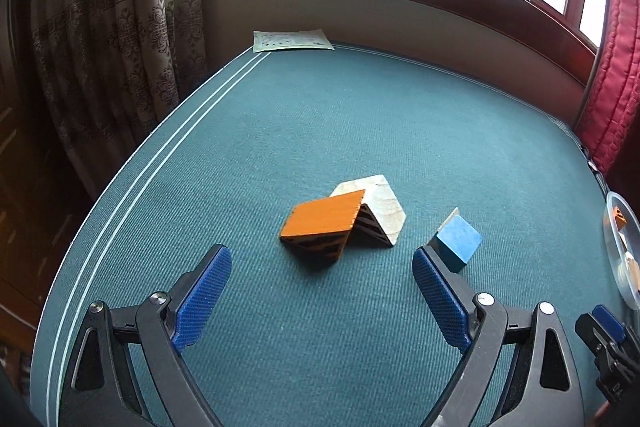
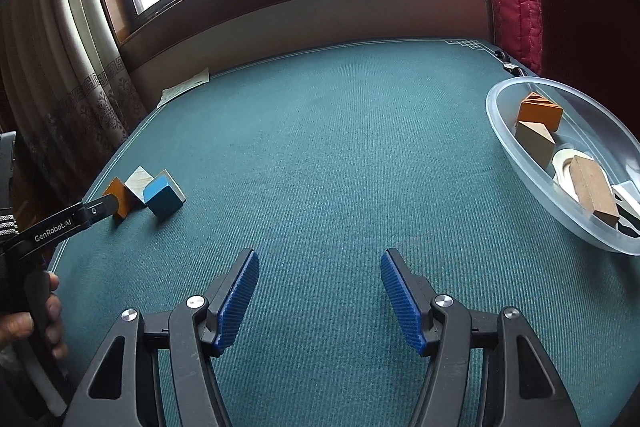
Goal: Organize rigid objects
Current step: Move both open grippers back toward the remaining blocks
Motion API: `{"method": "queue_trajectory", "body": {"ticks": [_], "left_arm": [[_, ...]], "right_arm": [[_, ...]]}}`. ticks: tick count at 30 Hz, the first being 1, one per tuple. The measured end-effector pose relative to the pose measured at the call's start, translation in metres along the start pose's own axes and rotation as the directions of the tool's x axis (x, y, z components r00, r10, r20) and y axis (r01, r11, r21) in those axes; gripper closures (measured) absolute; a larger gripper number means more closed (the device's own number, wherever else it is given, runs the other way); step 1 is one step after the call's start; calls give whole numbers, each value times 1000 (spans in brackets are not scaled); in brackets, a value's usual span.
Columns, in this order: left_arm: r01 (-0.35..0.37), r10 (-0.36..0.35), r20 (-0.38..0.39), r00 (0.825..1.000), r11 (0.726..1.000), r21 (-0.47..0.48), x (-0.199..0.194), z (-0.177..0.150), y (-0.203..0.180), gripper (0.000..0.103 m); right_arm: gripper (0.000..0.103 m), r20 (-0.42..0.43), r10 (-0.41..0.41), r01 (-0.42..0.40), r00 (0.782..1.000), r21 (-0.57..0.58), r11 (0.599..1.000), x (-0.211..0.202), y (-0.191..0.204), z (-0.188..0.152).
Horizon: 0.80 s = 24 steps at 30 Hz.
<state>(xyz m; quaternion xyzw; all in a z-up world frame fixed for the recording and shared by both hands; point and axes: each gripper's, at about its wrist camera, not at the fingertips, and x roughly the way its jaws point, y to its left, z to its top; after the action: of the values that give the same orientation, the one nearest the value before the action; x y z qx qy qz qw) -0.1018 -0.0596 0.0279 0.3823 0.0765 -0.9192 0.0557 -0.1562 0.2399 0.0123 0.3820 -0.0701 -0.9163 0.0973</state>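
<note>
Three wooden blocks lie on the green cloth table: an orange block, a pale plain-wood block touching it behind, and a blue block to the right. My left gripper is open, just short of the orange block. The right fingertip is beside the blue block. In the right wrist view, my right gripper is open and empty over bare cloth, and the same blocks lie far left by the left gripper's finger.
A clear plastic bowl at the table's right edge holds an orange block, tan blocks and white pieces. A paper sheet lies at the far left corner. Curtains hang left, a red quilt right, and a window sill runs behind.
</note>
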Motion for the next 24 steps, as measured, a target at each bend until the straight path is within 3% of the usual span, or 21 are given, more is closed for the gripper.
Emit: {"method": "queue_trajectory", "body": {"ticks": [14,17,24], "left_arm": [[-79,78,-48,996,997,-23,31,5,13,10],[-70,67,-51,996,997,-40,30,5,23,10],[-135,132,-43,990,989,-67,20,4,51,10]], "right_arm": [[36,-21,7,-7,1000,6,1000,5,0,-1],[36,-21,8,-8,1000,5,1000,5,0,-2],[36,-26,11,-11,1000,-8,1000,6,5,-2]]}}
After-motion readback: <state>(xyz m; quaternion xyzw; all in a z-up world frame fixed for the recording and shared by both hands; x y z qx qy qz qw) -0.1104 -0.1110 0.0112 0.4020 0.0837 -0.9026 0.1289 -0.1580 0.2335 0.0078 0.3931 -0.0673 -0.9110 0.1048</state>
